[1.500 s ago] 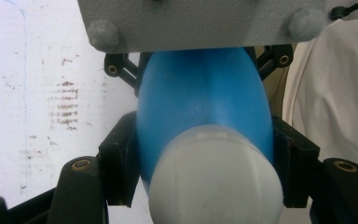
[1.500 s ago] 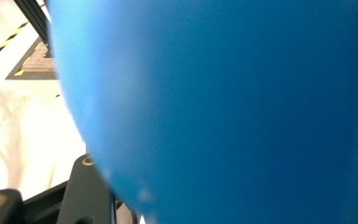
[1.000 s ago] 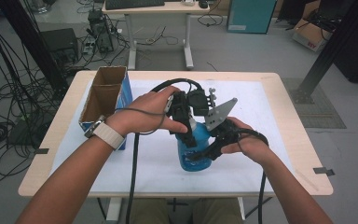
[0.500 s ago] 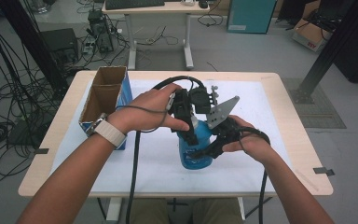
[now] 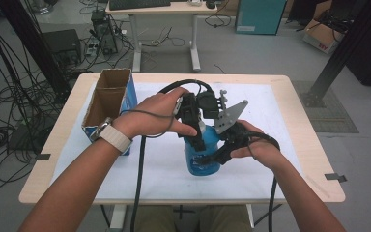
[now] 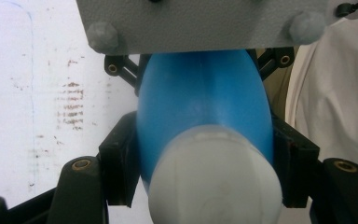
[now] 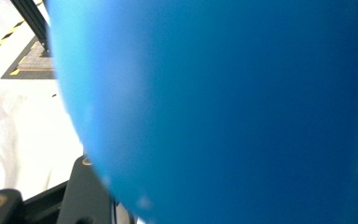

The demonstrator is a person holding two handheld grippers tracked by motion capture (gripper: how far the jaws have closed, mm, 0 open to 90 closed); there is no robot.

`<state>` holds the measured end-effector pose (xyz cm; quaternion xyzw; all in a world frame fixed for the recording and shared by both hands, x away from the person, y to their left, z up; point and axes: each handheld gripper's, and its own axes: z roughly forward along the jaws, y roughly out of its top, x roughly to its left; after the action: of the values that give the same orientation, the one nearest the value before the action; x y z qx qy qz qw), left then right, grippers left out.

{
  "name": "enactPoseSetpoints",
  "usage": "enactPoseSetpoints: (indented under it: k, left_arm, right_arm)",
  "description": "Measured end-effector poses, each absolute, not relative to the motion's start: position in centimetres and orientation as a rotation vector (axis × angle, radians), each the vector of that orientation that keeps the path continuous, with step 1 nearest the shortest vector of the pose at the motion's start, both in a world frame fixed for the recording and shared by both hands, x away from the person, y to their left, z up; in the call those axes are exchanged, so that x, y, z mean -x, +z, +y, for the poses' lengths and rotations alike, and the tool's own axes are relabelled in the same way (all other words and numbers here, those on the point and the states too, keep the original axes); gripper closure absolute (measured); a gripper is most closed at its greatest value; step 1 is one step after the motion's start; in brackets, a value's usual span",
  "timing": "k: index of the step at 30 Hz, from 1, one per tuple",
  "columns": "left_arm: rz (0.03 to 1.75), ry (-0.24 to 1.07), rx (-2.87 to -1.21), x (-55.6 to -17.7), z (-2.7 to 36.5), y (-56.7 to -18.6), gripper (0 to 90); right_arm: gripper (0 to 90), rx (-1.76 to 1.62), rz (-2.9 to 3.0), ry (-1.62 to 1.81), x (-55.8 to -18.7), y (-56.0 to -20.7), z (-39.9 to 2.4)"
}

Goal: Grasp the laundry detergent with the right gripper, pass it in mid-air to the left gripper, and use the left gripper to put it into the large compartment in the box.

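A: Bottle position?
B: I see the blue bottle (image 5: 202,157) upright at worktop (image 5: 290,101) centre — left gripper (image 6: 205,158) fingers clamp its neck, right gripper (image 5: 217,155) fingers grip its body from 3 o'clock.

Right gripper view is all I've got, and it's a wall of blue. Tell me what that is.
Observer: It's a blue bottle. The right gripper has its jaws shut on the bottle's body.
Operator: Report the left gripper.
Observer: The left gripper clamps the same bottle higher up, just below its white cap.
Operator: Name anything else nearby.
Observer: An open cardboard box with blue sides stands near the left edge of the table in the high view, apart from the bottle.
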<state>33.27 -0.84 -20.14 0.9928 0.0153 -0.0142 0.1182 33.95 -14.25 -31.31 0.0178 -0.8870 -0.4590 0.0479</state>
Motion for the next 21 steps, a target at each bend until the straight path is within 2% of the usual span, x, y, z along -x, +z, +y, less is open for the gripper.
enactPoseSetpoints:
  k: [21]
  left_arm:
    - [0.042, -0.034, -2.915, -33.05, -0.76, -20.09, 37.2]
  right_arm:
    - [42.8, -0.058, -2.701, -1.398, -33.79, -31.32, -14.09]
